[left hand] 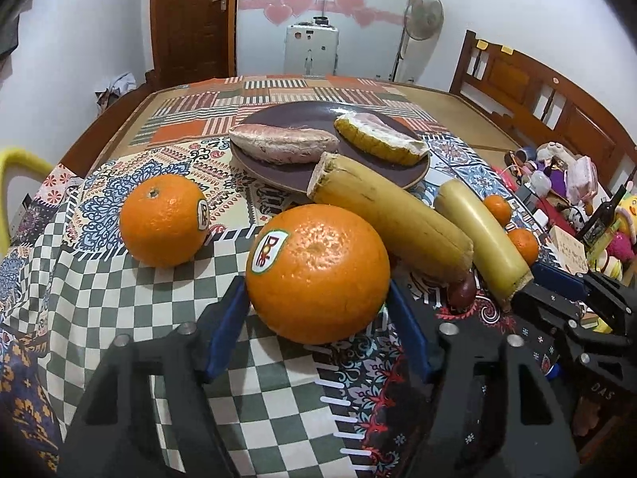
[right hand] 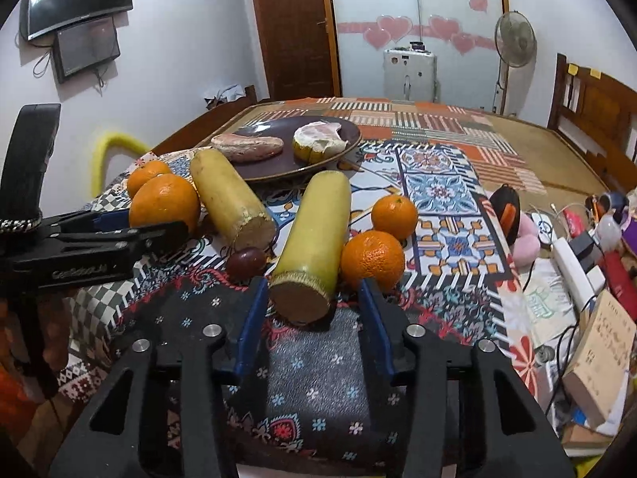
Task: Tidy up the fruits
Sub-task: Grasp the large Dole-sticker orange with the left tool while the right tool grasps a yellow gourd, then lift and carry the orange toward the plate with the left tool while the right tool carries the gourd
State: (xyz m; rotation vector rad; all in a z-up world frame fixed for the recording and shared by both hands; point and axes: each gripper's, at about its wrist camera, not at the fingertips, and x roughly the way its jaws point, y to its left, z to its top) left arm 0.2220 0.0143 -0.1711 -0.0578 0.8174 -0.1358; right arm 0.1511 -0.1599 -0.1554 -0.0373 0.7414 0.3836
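In the left wrist view, the plate [left hand: 278,175] sits at the back of the counter [left hand: 278,378] with two fruit pieces on it. Before the plate lie two long cut fruits side by side, the left one [left hand: 390,219] with its far end resting on the plate rim, the right one [left hand: 481,235] beside it. A large orange [left hand: 318,275] lies between the left tongs [left hand: 318,318], another orange [left hand: 163,219] to its left. Two small oranges [left hand: 525,243] lie right of the long fruits.
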